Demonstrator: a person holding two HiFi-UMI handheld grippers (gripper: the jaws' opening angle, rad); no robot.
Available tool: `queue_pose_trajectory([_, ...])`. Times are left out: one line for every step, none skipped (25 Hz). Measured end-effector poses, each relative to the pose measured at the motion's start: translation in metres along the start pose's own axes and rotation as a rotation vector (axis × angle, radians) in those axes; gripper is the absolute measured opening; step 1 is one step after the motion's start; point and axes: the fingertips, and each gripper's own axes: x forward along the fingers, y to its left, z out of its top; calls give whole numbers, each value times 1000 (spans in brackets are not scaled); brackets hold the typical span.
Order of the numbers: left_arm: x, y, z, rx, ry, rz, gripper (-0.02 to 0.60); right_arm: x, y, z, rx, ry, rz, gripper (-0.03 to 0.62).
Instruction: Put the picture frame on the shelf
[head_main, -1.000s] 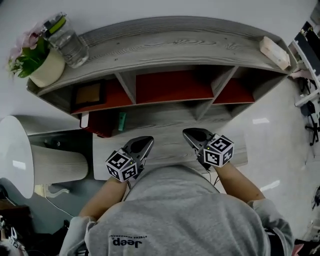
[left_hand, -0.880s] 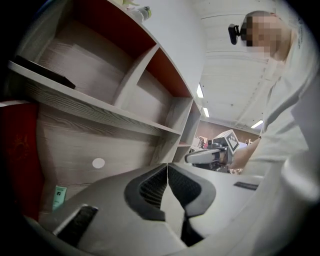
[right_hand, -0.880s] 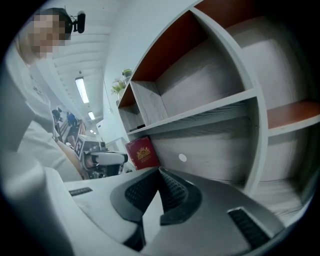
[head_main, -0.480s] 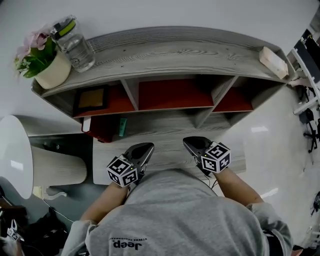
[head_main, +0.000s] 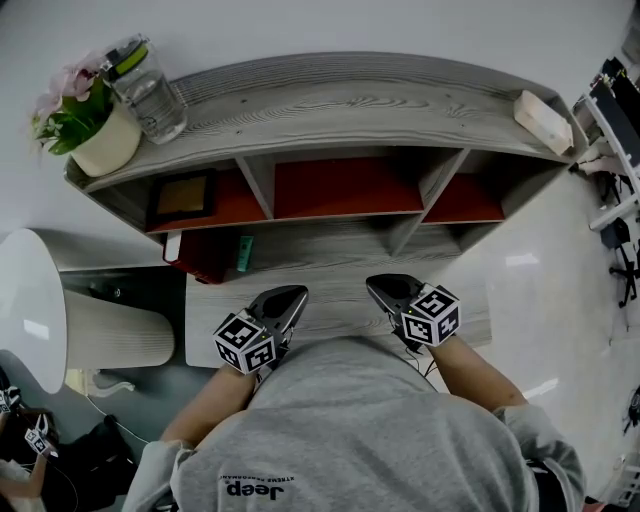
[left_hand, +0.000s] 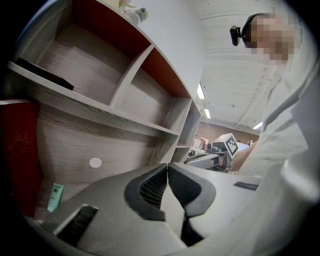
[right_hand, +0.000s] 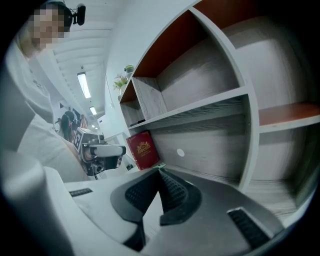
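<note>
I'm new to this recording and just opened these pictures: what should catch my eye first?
The grey shelf with red back panels fills the head view, with the picture frame in its upper left compartment. A flower pot and a jar stand on its top left end. The left gripper and right gripper hover before it, jaws shut, empty.
</note>
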Motion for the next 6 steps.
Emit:
queue_pose_trajectory([0, -1, 0, 1, -1, 0, 14, -1, 0, 0, -2, 1, 0, 5])
queue_pose_trajectory([-1, -1, 0, 2, -2, -1, 14, -1, 1, 0, -4, 1, 1, 5])
queue_pose_trajectory([-1, -2, 0, 3, -3, -1, 14, -2, 1, 0, -6, 2, 2, 5])
queue_pose_trajectory([-2, -2, 0, 4, -3, -1, 12, -2, 2, -1, -7, 3, 3, 5])
queue_pose_trajectory([-2, -3, 0, 4, -3, -1, 14, -3, 3, -1, -8, 4, 5, 5])
queue_pose_trajectory([-3, -3, 0, 5, -3, 0, 14, -3, 3, -1, -10, 5, 6, 5])
